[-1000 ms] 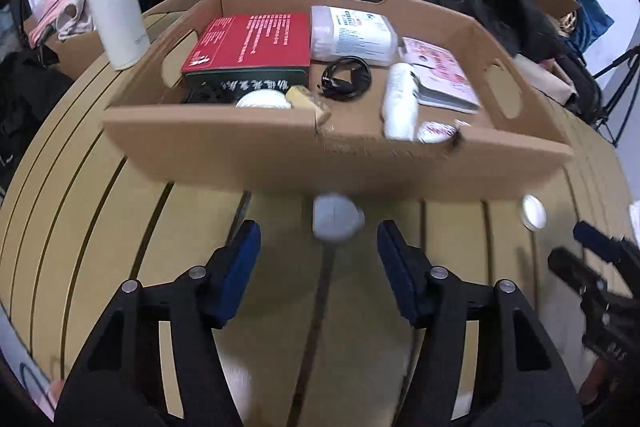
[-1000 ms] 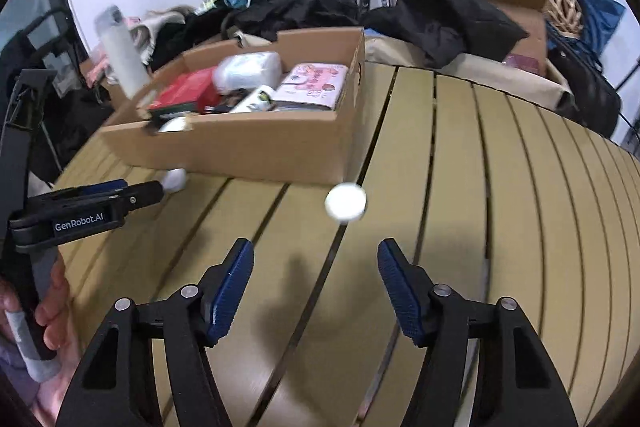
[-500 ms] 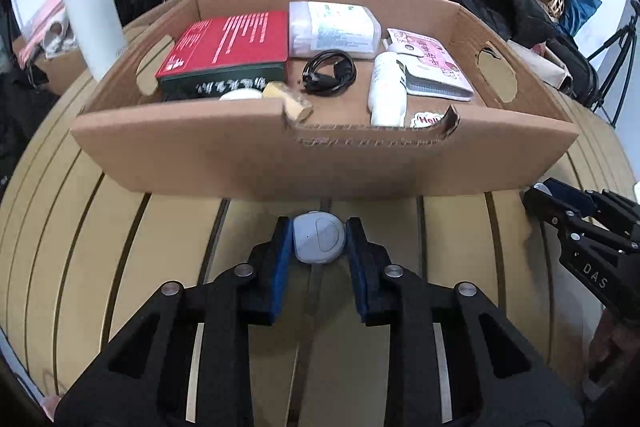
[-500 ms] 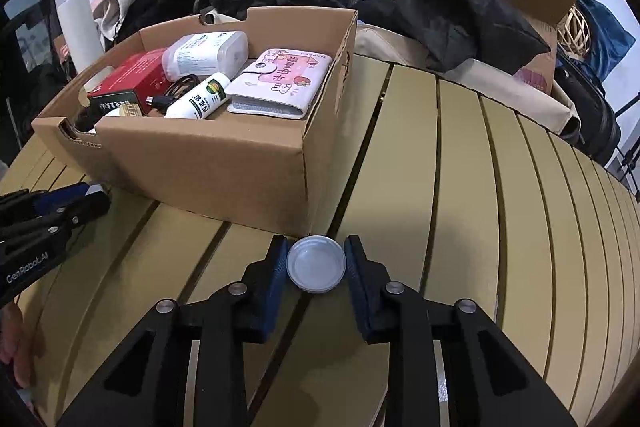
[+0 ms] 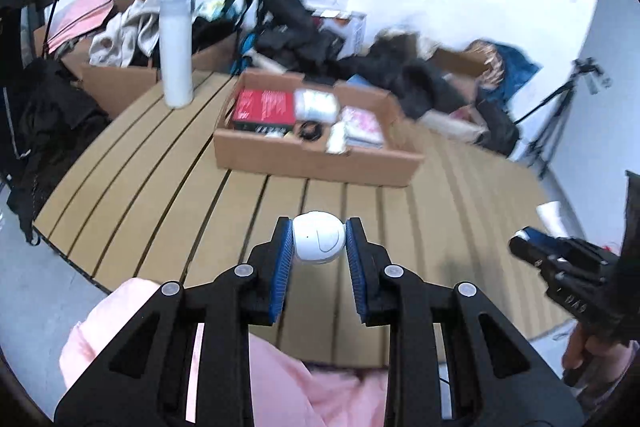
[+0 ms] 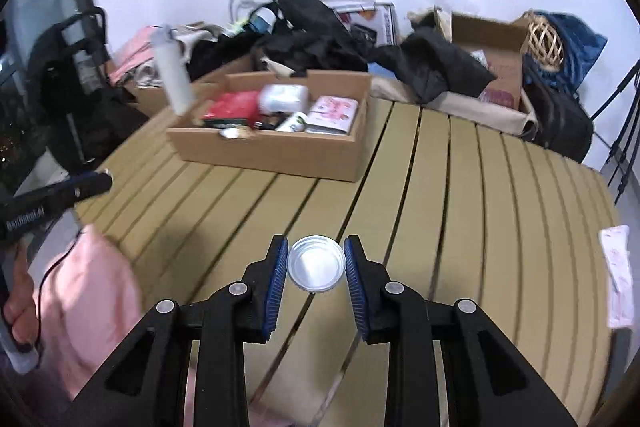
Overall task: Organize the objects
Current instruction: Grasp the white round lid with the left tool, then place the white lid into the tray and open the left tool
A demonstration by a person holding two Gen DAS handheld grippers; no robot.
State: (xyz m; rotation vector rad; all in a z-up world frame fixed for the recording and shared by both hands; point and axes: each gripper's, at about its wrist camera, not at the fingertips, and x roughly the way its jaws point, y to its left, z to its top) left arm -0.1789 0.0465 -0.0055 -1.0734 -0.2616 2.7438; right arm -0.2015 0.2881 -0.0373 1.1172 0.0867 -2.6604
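My left gripper (image 5: 319, 242) is shut on a small white rounded case (image 5: 319, 241) and holds it above the near edge of the slatted wooden table (image 5: 168, 195). My right gripper (image 6: 316, 264) is shut on a round clear lid (image 6: 316, 263), also held above the table (image 6: 500, 211). The open cardboard box (image 5: 316, 157) sits far ahead on the table, holding a red box, a white pack, a pink booklet and a tube; it also shows in the right wrist view (image 6: 272, 155). The right gripper shows at the right of the left wrist view (image 5: 568, 267).
A tall white flask (image 5: 175, 55) stands on the table left of the box. Bags, clothes and cardboard boxes (image 6: 492, 67) pile up behind the table. A white paper slip (image 6: 618, 279) lies at the table's right edge. A tripod (image 5: 560, 115) stands at the far right.
Both grippers closed on their objects beside the box, then lifted and pulled back far from it, toward the table's near edge.
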